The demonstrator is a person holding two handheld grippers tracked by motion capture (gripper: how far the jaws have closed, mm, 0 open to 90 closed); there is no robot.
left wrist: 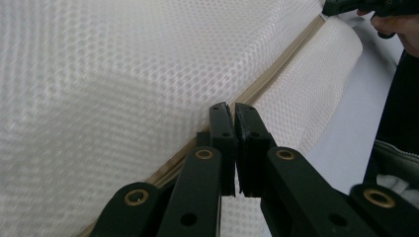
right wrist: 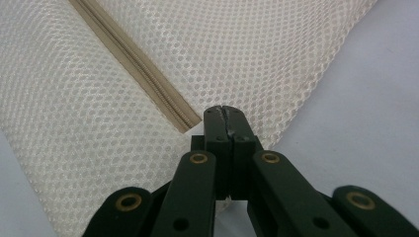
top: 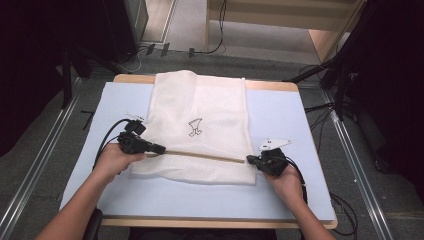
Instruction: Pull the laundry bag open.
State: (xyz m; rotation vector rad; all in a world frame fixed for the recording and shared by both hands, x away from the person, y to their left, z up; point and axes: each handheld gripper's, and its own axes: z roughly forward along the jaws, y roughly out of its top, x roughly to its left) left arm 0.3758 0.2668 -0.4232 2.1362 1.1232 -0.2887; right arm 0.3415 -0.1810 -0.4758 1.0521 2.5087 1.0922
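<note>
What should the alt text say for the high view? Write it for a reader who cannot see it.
A person's two hands hold black grippers at either end of the tan zipper of a white mesh laundry bag lying flat on a pale blue table. The left gripper is at the zipper's left end, the right gripper at its right end. A small dark drawing marks the bag's middle.

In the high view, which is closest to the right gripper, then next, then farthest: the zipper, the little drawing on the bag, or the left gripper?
From the right gripper:
1. The zipper, its end right at the jaw tips.
2. The little drawing, up and left, mid-bag.
3. The left gripper, at the zipper's opposite end, on the mesh bag's left side.
</note>
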